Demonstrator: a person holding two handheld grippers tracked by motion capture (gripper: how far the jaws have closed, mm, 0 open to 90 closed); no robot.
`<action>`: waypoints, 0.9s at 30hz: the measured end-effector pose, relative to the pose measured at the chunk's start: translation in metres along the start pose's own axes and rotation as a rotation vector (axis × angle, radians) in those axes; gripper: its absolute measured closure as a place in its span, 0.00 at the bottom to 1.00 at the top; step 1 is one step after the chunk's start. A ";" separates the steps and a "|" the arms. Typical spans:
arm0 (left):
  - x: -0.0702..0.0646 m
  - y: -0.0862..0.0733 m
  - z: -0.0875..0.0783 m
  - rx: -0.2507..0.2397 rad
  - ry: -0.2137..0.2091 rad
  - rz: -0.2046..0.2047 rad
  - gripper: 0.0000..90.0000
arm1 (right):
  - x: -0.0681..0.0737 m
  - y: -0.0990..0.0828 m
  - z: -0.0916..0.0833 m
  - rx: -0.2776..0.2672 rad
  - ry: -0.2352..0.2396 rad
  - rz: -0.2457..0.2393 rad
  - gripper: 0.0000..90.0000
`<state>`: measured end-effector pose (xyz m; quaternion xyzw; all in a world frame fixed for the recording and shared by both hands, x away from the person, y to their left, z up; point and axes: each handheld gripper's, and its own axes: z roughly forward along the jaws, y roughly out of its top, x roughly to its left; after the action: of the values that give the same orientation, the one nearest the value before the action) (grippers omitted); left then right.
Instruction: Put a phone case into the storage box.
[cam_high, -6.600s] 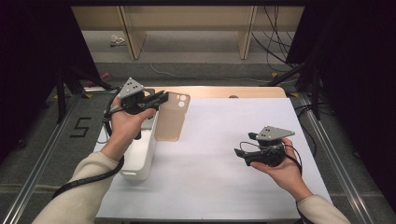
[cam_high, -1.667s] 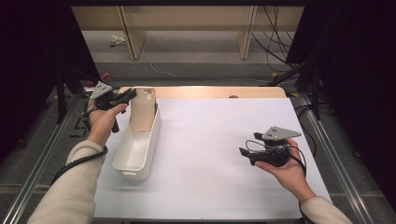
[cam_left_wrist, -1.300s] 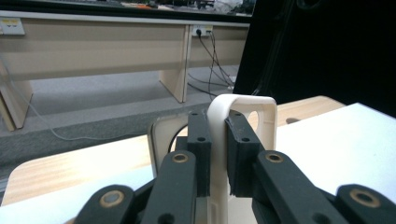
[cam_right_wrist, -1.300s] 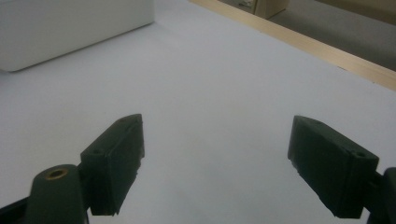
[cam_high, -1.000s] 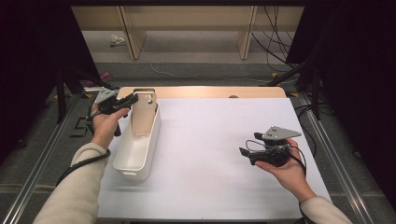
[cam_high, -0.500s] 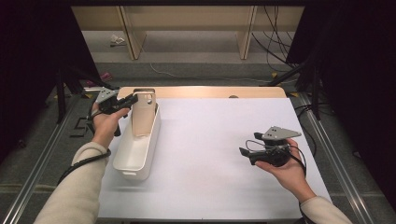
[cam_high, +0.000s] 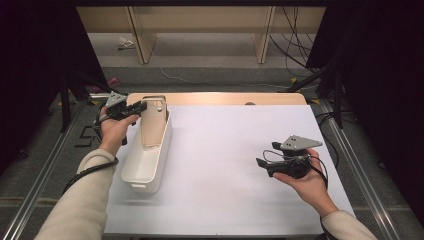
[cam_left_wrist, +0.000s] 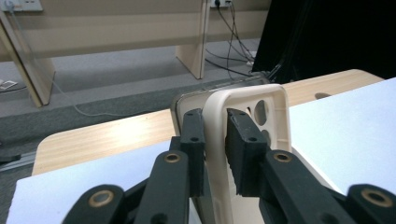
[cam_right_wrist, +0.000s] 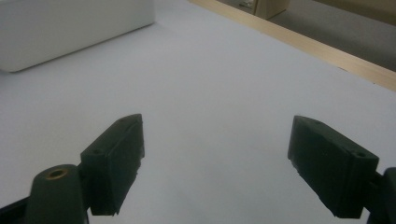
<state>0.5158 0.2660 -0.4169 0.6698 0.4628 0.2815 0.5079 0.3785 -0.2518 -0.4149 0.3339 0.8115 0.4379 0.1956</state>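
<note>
Now, scene: a person is sitting at a table (cam_high: 235, 165) covered with a white sheet, holding a gripper in each hand.
Left gripper (cam_left_wrist: 215, 140): it is sitting at the far left corner of the table in the high view (cam_high: 131, 108), just beside the far end of the bin.
Left jaws: they are standing nearly together with the edge of the phone case between them; they have just been opening a little. In the left gripper view a thin gap is showing at each pad, so whether the pads are pressing on the case cannot be told for sure.
Case (cam_left_wrist: 243, 105): this beige phone case is standing almost upright, its camera cut-outs facing the right of the left gripper view. In the high view (cam_high: 152, 125) it is leaning at the far end of the bin, its lower part inside.
Bin (cam_high: 145, 165): this long white bin is lying along the left side of the sheet, its near end pointing at the person.
Right gripper (cam_high: 263, 163): it is hovering over the right part of the sheet, well apart from the bin, pointing left.
Right jaws: they are standing spread wide in the right gripper view (cam_right_wrist: 215, 163), with bare sheet between them and nothing held.
Bin again: a white corner of it is showing at the top left of the right gripper view (cam_right_wrist: 70, 28).
</note>
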 end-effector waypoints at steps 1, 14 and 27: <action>0.000 0.000 0.000 0.009 0.005 0.005 0.85 | 0.000 0.000 0.000 -0.001 0.000 0.000 0.22; -0.006 0.007 0.008 0.111 0.099 0.088 0.72 | 0.000 0.000 0.000 0.000 0.001 0.001 0.22; -0.011 0.015 0.002 0.121 0.121 0.100 0.49 | 0.000 0.000 0.000 0.001 0.002 0.001 0.22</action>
<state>0.5183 0.2537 -0.4023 0.7032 0.4748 0.3180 0.4229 0.3787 -0.2515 -0.4151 0.3340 0.8116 0.4381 0.1946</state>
